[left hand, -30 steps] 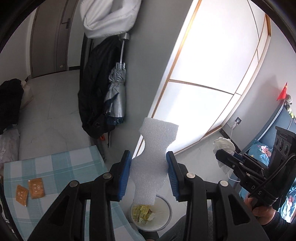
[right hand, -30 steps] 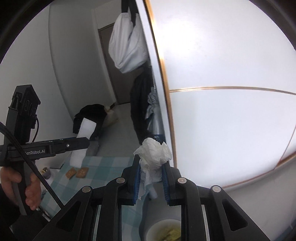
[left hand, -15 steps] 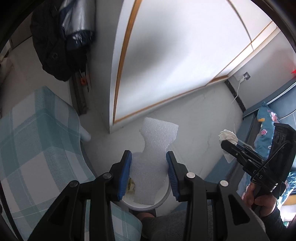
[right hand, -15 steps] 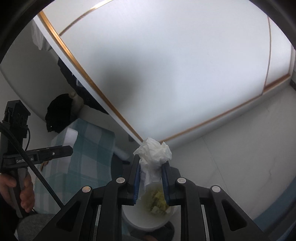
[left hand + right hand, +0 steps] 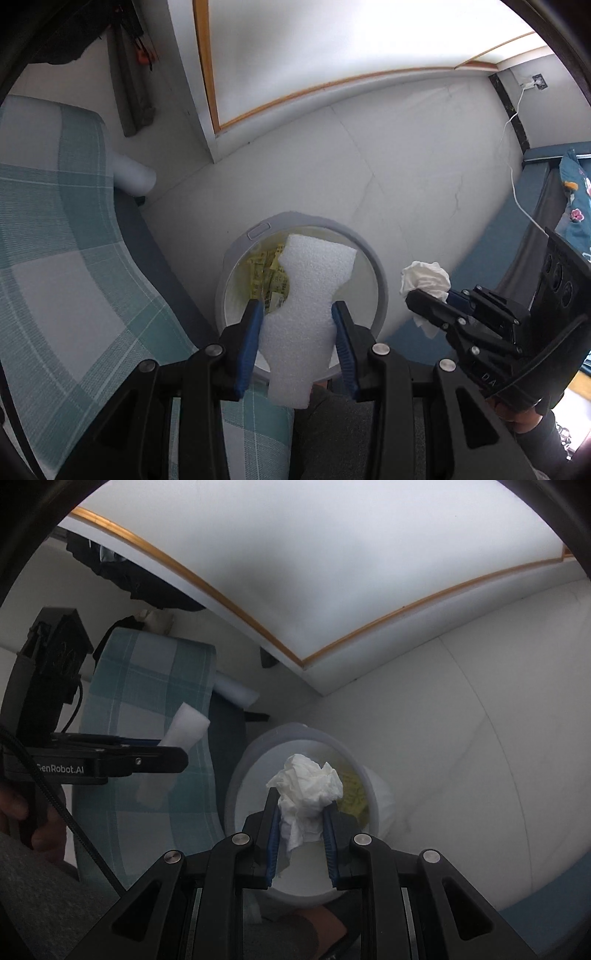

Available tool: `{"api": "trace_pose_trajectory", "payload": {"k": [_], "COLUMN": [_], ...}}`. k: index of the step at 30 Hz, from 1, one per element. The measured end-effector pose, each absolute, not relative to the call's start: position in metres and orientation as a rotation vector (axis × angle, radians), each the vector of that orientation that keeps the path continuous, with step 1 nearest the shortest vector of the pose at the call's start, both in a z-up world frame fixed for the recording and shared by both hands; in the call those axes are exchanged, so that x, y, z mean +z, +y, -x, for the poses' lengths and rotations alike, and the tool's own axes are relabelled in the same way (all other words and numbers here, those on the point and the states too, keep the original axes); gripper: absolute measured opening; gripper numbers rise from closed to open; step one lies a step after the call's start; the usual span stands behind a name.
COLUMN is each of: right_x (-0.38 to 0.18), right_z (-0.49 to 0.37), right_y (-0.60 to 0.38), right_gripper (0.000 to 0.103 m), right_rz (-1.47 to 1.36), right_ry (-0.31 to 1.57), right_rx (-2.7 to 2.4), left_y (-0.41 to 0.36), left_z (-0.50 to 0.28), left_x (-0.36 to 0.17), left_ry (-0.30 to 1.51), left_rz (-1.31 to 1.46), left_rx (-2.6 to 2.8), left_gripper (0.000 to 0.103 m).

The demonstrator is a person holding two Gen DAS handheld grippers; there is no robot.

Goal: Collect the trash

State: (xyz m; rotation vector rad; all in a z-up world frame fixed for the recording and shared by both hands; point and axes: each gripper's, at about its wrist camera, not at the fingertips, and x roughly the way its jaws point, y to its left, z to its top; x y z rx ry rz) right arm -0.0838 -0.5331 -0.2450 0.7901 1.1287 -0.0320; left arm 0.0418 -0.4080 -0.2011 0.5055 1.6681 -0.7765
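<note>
My left gripper (image 5: 297,312) is shut on a white foam piece (image 5: 306,295), held right above the round white trash bin (image 5: 380,291) on the floor. Yellow wrappers (image 5: 267,275) lie inside the bin. My right gripper (image 5: 300,805) is shut on a crumpled white tissue (image 5: 306,786), also over the bin (image 5: 236,775). In the left wrist view the right gripper (image 5: 424,301) with the tissue (image 5: 424,280) hangs just right of the bin's rim. In the right wrist view the left gripper (image 5: 173,755) and its foam piece (image 5: 184,731) sit to the left, in front of the cloth.
A table with a teal checked cloth (image 5: 55,258) stands left of the bin. A white wall panel with a gold trim (image 5: 332,79) runs behind. A blue bed edge (image 5: 546,206) and a white cable (image 5: 517,184) are at the right. A person's knee (image 5: 332,424) is below.
Both grippers have dropped and tipped downward, from facing the wall and window to hanging over the trash bin. The foam piece and the tissue stay gripped.
</note>
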Motion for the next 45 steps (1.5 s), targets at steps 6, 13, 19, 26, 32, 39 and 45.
{"api": "trace_pose_trajectory", "payload": {"k": [6,13,19,26,32,39,45], "right_x": [-0.288,-0.313,-0.323,-0.328,-0.323,-0.297,-0.272], "right_z": [0.087,0.079,0.074,0.077,0.085,0.099,0.109], "right_y": [-0.51,-0.499,-0.489,-0.485,-0.49,-0.506,-0.517], "right_gripper": [0.021,0.022,0.028,0.043,0.056,0.056,0.056], "right_rz": [-0.893,-0.937,-0.954,-0.941,-0.947,-0.935,-0.901], "right_ry": [1.205,1.263,1.299,1.318,1.309,1.224,1.177], "right_rx": [-0.001,0.022,0.009,0.003,-0.008,-0.07,-0.121], "left_y": [-0.418,-0.432,-0.436,-0.433,-0.426,-0.425,-0.418], "left_z": [-0.036,-0.026,-0.024,-0.041,-0.04,-0.041,-0.046], "left_x": [-0.239,-0.269,-0.281,-0.278,-0.261,-0.236,-0.201], "left_ry": [1.773,1.85,1.878,1.857,1.848,1.724,1.599], "left_rz": [-0.596,-0.691,-0.715,-0.71,-0.721,-0.795,-0.748], "left_rx": [-0.72,-0.689,-0.66,-0.66,-0.665,-0.672,-0.675], "left_gripper": [0.033,0.034,0.038,0.071,0.071,0.071,0.071]}}
